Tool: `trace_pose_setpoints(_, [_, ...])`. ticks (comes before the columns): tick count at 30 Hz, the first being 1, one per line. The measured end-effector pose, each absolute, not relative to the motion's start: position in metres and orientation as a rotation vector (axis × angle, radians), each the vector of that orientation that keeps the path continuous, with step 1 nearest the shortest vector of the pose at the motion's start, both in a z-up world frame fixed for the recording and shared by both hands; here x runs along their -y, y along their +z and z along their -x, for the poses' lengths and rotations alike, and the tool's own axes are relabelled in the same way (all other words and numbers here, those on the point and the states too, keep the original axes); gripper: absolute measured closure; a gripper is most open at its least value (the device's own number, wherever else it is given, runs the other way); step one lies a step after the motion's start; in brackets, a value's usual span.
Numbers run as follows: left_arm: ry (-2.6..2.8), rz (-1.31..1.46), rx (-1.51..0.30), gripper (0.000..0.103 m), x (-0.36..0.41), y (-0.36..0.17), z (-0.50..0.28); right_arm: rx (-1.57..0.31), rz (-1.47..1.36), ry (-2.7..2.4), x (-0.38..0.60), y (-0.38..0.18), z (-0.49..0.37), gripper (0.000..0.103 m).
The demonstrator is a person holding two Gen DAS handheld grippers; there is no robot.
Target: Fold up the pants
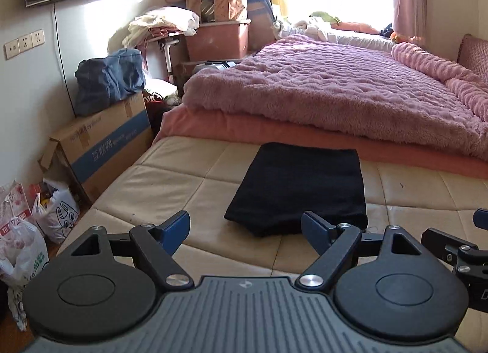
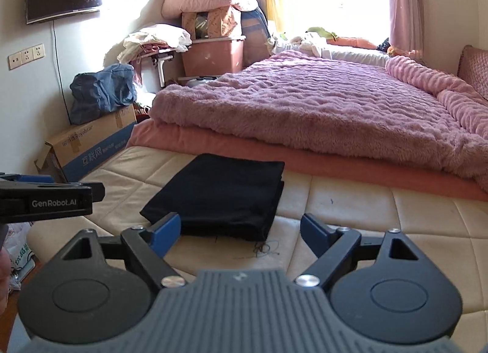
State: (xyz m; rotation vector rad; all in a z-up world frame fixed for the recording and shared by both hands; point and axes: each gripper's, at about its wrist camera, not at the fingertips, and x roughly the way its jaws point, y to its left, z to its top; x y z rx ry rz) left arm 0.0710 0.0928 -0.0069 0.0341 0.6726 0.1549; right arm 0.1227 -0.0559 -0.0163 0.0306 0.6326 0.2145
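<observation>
The black pants (image 1: 300,188) lie folded into a neat rectangle on the cream quilted mattress (image 1: 183,182). My left gripper (image 1: 245,232) hangs just short of their near edge, jaws wide open and empty. In the right wrist view the same folded pants (image 2: 219,197) sit ahead and slightly left. My right gripper (image 2: 241,234) is open too, with nothing between its blue fingers (image 2: 166,232). The left gripper's body (image 2: 45,197) shows at the left edge of the right wrist view.
A fluffy pink blanket (image 1: 350,84) over a salmon sheet covers the bed behind the pants. Cardboard boxes (image 1: 100,148), a blue bag (image 1: 109,78) and plastic bags (image 1: 27,231) crowd the floor at left. Stacked bedding and bins (image 1: 216,17) stand at the back.
</observation>
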Motion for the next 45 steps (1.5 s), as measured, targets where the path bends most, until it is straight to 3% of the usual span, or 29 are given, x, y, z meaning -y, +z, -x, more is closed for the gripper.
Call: trace_pose_setpoints(45, [0.083, -0.098, -0.725, 0.006, -0.075, -0.017, -0.059, -0.675, -0.049, 0.168, 0.057, -0.030, -0.112, 0.021])
